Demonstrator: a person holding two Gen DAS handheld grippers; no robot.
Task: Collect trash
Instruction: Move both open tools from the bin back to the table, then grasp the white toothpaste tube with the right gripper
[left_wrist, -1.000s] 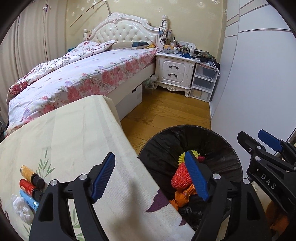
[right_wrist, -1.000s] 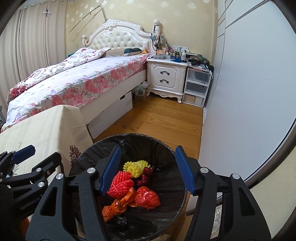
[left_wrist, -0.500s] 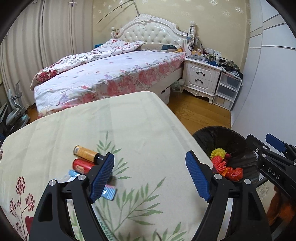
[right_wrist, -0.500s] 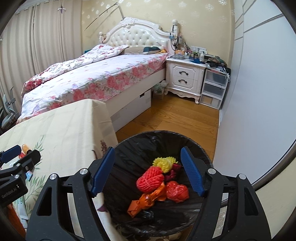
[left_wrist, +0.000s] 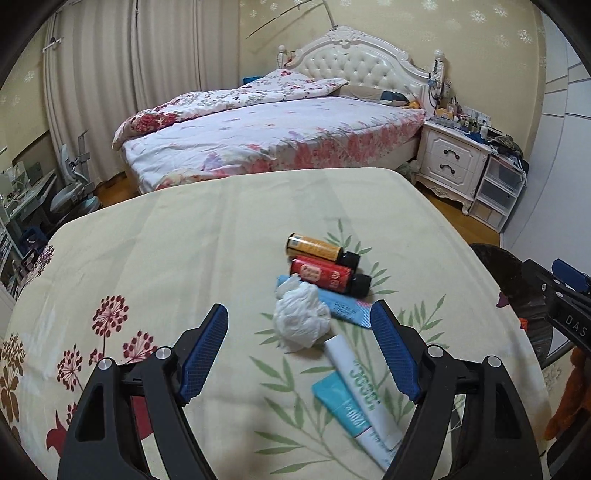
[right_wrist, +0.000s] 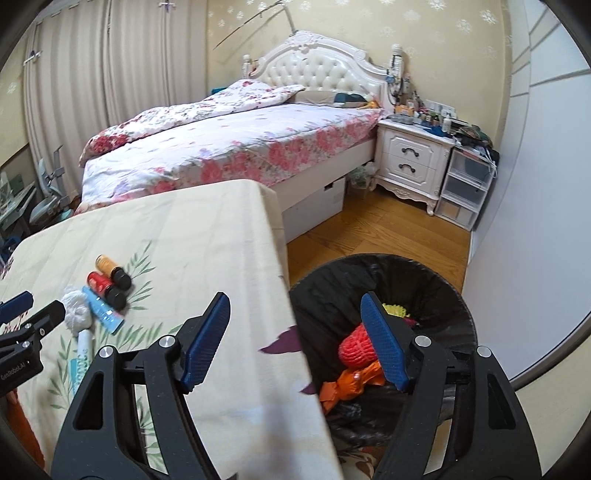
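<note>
Now both wide: left claw (left_wrist: 299, 350) over table (left_wrist: 184, 258), right claw (right_wrist: 295, 339) straddling its edge.

A cream tablecloth (left_wrist: 207, 236) with red flowers and green leaves, an orange bottle (left_wrist: 313, 248), a red bottle (left_wrist: 321, 274), a black bin liner (right_wrist: 373, 280).

The left wrist camera is looking forward and downward between its own blue-padded fingers (left_wrist: 207, 354), sitting close over the cloth-covered table (left_wrist: 184, 240) and facing the bed (left_wrist: 280, 144) across the room. The right wrist camera is sitting further right, tilting down over the table's right edge (right_wrist: 273, 280) and the black-lined bin (right_wrist: 436, 291) beside it. Both views are sharing the same cluster of small items: the crumpled white tissue (left_wrist: 301, 319) (right_wrist: 75, 308), the bed, and the nightstand (left_wrist: 452, 162) (right_wrist: 412, 158). Each camera is also catching the other gripper at its frame edge.
</note>
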